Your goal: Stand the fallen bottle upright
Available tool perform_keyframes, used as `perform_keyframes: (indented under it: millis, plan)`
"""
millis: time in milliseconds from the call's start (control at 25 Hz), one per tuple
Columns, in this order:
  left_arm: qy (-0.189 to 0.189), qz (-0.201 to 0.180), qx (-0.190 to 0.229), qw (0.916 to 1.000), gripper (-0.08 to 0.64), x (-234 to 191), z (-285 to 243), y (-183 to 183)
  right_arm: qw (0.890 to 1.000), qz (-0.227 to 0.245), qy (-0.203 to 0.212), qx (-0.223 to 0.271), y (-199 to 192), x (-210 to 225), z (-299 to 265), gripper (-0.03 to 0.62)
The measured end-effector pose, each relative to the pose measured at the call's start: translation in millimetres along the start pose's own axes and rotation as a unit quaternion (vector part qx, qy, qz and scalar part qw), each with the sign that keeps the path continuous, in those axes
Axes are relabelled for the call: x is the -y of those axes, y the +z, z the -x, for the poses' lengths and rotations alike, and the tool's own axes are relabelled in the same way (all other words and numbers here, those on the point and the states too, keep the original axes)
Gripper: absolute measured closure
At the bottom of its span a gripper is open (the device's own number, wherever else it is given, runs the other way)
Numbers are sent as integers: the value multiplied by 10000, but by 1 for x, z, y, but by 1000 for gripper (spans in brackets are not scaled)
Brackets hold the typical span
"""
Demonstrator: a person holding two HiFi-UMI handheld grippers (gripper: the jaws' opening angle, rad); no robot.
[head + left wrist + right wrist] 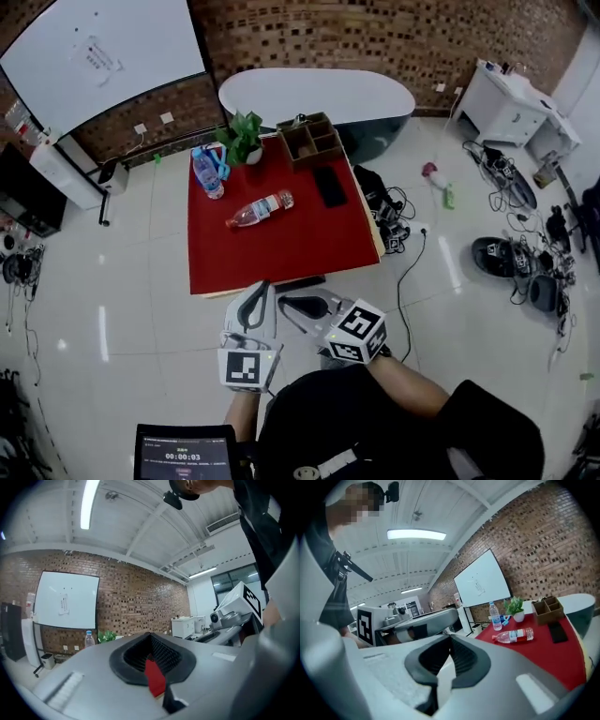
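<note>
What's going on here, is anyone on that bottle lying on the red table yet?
Not yet. A person holds the left gripper and the right gripper side by side close to the body, short of the near edge of the red table. Both are shut with nothing in them. The fallen bottle lies on its side mid-table, untouched, apart from the upright bottle beside the plant.

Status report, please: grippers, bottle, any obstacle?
Left gripper shut, empty. Right gripper shut, empty. Fallen bottle lies on red table, untouched. Nothing blocks it; upright bottle stands apart.
</note>
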State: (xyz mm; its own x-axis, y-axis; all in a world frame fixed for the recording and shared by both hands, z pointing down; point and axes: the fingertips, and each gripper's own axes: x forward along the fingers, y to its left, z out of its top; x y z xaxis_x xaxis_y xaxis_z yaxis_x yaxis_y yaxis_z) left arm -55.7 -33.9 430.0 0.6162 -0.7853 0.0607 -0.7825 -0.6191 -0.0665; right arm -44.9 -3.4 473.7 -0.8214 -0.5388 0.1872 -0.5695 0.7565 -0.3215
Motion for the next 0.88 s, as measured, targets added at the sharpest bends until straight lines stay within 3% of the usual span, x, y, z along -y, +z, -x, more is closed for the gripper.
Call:
perform_keyframes:
  millis: [240, 600, 760, 880]
  plan:
    - [532, 71, -238, 9983, 561, -48, -65, -8, 9996, -282, 94, 6, 21, 95, -6, 589]
    - [978, 41, -605, 9934, 558, -117, -174, 21, 9988, -226, 437, 77, 109, 213, -57, 589]
    - [1290, -96, -703, 9891, 558, -142, -182, 17, 9980, 230, 554, -221, 119, 237, -84, 589]
    - [1446, 45, -769, 9865, 558, -160, -180, 9, 9928, 832, 586, -626, 117, 244, -105, 588]
